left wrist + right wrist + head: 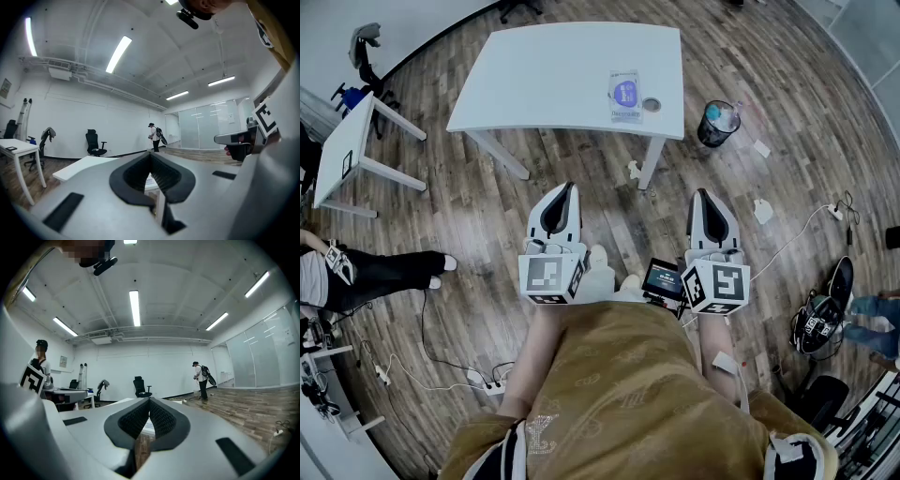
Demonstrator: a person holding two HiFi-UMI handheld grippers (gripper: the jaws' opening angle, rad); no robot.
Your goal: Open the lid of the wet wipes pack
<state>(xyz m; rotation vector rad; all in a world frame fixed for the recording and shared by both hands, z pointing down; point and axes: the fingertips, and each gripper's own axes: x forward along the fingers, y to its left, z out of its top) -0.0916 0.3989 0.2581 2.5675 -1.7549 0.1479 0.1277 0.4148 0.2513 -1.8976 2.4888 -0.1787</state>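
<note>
The wet wipes pack (625, 97) lies flat on the white table (544, 80), near its right end, with a blue label on top and its lid down. A small round cap-like thing (652, 105) sits just right of it. My left gripper (571, 187) and right gripper (702, 193) hang over the wooden floor, well short of the table and apart from the pack. In both gripper views the dark jaw pads meet at the tip with nothing between them: left gripper (151, 154), right gripper (150, 400).
A dark bin (717, 123) stands on the floor right of the table. A small white desk (356, 150) is at the left, with a seated person's legs (380, 272) below it. Cables and a power strip (487, 382) trail over the floor. A person (202, 378) stands far off.
</note>
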